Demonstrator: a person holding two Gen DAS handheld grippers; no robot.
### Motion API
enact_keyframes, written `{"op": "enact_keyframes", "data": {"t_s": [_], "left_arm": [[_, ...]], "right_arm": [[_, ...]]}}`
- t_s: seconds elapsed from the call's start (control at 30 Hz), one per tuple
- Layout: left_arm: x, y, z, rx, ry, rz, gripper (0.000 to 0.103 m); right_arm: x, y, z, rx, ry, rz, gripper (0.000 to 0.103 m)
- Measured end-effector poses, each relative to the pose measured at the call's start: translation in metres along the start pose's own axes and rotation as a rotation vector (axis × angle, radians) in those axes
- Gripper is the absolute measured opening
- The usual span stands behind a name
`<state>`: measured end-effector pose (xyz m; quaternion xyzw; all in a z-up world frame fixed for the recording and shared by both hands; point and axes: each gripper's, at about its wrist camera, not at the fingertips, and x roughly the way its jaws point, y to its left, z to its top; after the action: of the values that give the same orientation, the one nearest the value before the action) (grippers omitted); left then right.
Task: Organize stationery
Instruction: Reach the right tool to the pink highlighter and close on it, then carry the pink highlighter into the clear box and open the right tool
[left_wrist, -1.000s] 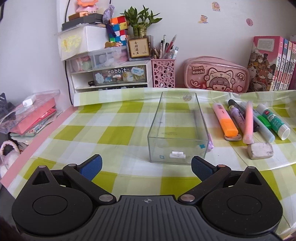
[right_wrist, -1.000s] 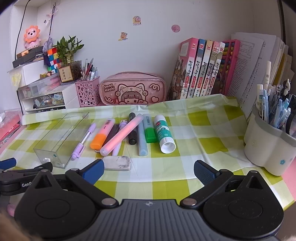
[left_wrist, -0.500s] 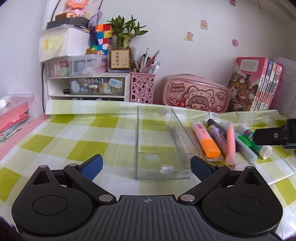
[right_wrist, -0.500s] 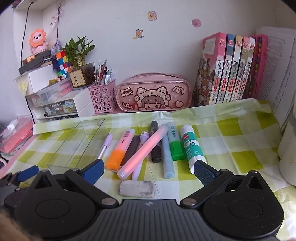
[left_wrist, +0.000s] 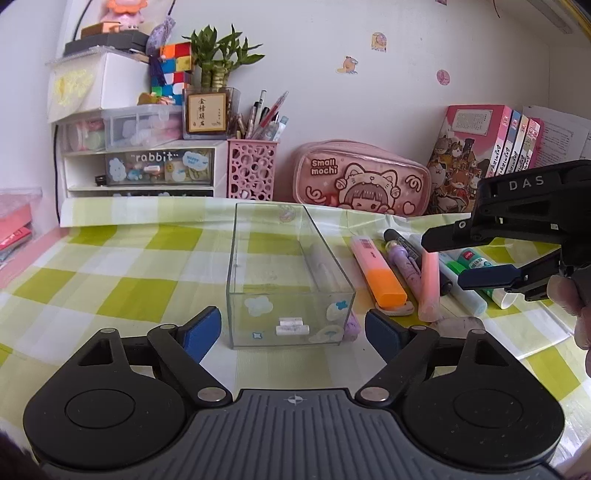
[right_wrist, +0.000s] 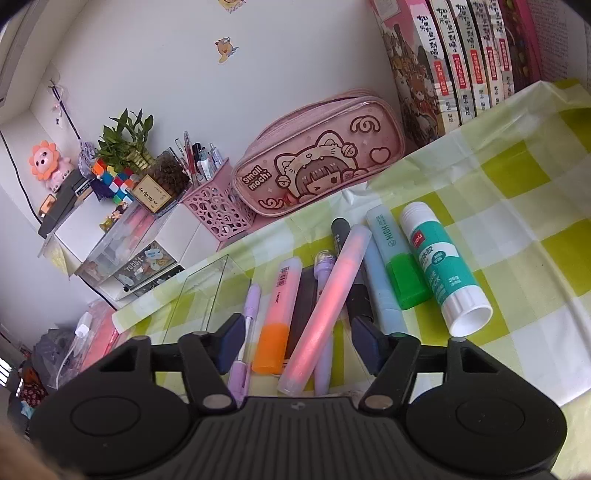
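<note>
A clear plastic box (left_wrist: 288, 280) stands open on the green checked cloth; it also shows in the right wrist view (right_wrist: 201, 291). My left gripper (left_wrist: 293, 330) is open, its blue pads on either side of the box's near end. To the box's right lie an orange highlighter (right_wrist: 277, 314), a pink marker (right_wrist: 328, 314), a purple pen (right_wrist: 245, 350), a black marker (right_wrist: 341, 236), a blue-green highlighter (right_wrist: 395, 266) and a glue stick (right_wrist: 439, 266). My right gripper (right_wrist: 299, 341) is open, hovering low with the pink marker and orange highlighter between its pads. It also shows in the left wrist view (left_wrist: 465, 258).
A pink pencil case (left_wrist: 362, 177) and a pink mesh pen holder (left_wrist: 251, 168) stand against the back wall. White drawers (left_wrist: 140, 166) with a plant stand back left. Books (left_wrist: 491, 155) stand back right. A grey eraser (left_wrist: 456, 325) lies near the pens.
My right gripper has come down and forward over the row of pens, tilting. My left gripper has moved closer to the clear box's near end.
</note>
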<state>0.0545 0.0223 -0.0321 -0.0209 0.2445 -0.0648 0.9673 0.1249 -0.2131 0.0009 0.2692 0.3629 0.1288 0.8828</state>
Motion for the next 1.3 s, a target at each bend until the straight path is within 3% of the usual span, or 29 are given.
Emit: {"op": "enact_keyframes", "data": {"t_s": [0.17,0.3,0.47,0.87,1.13,1.23,1.3], "left_arm": [[0.008,-0.006,0.008,-0.032,0.031,0.022,0.087],[0.015,-0.011,0.009,-0.021,0.05,0.063,0.074],[0.011,-0.009,0.006,-0.03,0.041,0.056,0.073],[-0.023,-0.001,-0.013,-0.021,0.018,-0.001,0.073],[-0.032,0.003,-0.015,-0.026,0.007,-0.01,0.073],[-0.031,0.003,-0.017,-0.026,0.01,-0.01,0.073],[-0.031,0.002,-0.017,-0.022,0.011,-0.007,0.074]], "right_arm": [[0.015,-0.008,-0.003,0.051,0.025,0.032,0.04],[0.024,-0.016,-0.006,0.084,0.03,0.039,0.026],[0.025,-0.03,-0.007,0.146,0.021,0.081,0.017],[0.007,-0.029,-0.016,0.227,0.052,0.152,0.016],[-0.007,-0.018,-0.01,0.313,0.07,0.271,0.016],[-0.006,0.001,-0.006,0.309,0.114,0.312,0.016],[0.002,0.02,-0.007,0.279,0.167,0.286,0.016]]}}
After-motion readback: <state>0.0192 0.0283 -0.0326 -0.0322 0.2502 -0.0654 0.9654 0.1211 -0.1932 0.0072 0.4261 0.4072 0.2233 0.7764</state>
